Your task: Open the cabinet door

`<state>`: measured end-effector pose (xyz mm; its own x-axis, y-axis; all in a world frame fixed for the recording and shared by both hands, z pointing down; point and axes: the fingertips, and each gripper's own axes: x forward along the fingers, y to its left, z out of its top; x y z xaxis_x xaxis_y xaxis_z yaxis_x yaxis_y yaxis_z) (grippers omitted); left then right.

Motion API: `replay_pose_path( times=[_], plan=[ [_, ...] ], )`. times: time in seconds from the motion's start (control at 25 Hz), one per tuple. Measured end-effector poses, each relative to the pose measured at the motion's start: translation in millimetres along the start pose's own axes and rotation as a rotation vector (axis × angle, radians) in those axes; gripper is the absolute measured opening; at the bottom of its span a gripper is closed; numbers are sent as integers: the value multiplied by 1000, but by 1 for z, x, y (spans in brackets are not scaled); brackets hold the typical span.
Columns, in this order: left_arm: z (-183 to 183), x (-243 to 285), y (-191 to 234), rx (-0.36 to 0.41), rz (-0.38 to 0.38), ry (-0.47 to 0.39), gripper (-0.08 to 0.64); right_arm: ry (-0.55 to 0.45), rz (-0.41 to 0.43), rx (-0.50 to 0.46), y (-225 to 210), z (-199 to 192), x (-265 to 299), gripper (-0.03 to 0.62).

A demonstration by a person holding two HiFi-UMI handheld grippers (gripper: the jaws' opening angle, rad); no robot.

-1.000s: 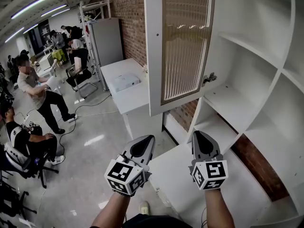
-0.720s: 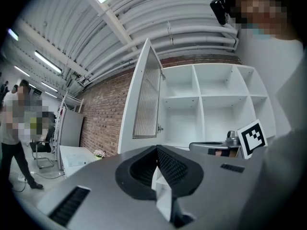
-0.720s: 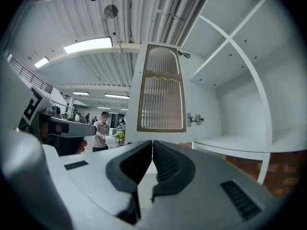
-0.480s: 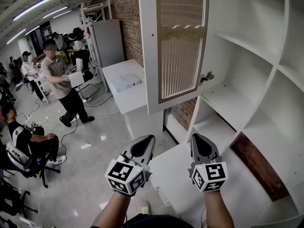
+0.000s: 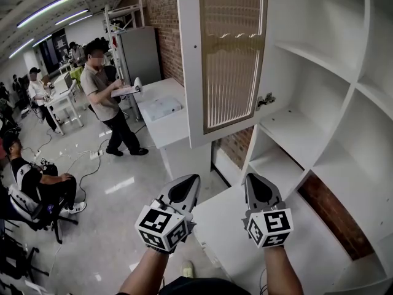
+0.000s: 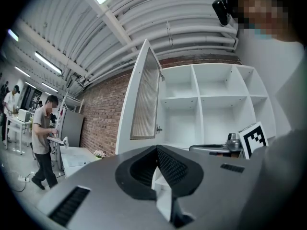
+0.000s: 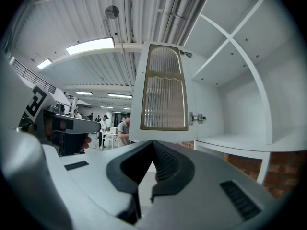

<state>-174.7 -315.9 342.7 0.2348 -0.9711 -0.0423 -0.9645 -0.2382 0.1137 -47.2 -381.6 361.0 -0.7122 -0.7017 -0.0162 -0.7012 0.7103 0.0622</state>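
Two claws in shot, and a fair bit is cut off. The cabinet door (image 5: 230,60) runs out past the top edge of the head view, so its upper end can't be seen. Both forearms vanish at the bottom edge, and the marker cubes cover the hands behind them.

Left claw (image 5: 194,178) sits low in the picture, pointing level and forward. It's clenched tip to tip with nothing in it. Right claw (image 5: 250,177) is beside it with a gap between them, also level. Its pads meet in its own view, clenched on nothing. Neither claw touches the door.

The door stands swung wide out from the left edge of the white cabinet (image 5: 319,134), above and ahead of both claws. It has a white frame and a ribbed glass panel with a tan border. A metal hinge (image 5: 268,99) shows on the cabinet's upright, and the white compartments lie open to view on the right.
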Motion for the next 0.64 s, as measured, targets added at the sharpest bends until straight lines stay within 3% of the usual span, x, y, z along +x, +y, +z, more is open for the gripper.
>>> replay_pose_path(
  times=[0.64],
  plan=[
    [1, 1, 2, -1, 3, -4, 6, 0, 0, -3, -3, 1, 3, 5]
  ],
)
